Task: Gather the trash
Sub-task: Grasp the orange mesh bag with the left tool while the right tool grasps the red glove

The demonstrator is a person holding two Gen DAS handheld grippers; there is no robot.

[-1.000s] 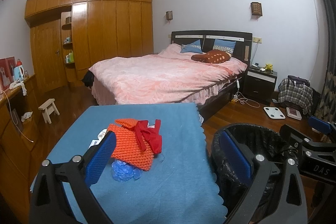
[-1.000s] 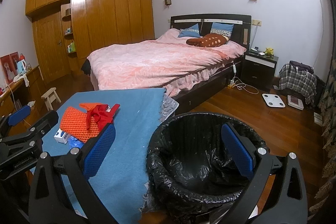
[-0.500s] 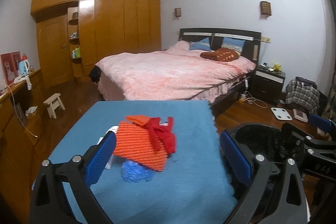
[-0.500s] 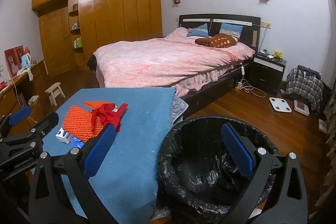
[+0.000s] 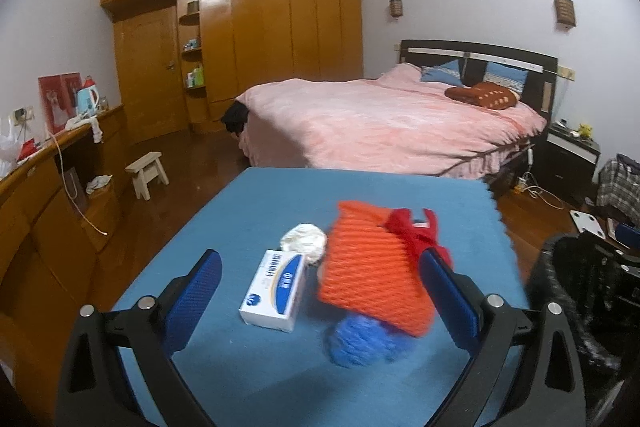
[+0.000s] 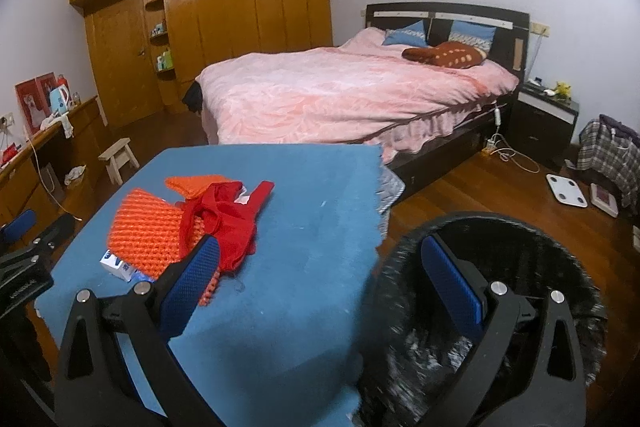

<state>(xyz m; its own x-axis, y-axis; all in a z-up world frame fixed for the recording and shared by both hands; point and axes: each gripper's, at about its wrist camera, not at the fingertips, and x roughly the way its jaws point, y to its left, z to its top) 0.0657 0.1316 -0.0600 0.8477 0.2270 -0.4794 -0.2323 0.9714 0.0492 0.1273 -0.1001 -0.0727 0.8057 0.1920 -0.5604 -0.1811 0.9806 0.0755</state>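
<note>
Orange ribbed bag (red cloth atop), blue tablecloth.

Left hand-held gripper held with blue-padded fingers spread wide apart, nothing clasped between them, right hand-held gripper likewise held wide, nothing gripped, both seen level and pointing forward, left one glimpsed at the right view's left edge

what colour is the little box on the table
White with blue print; the box shows best in the left wrist view.
</note>
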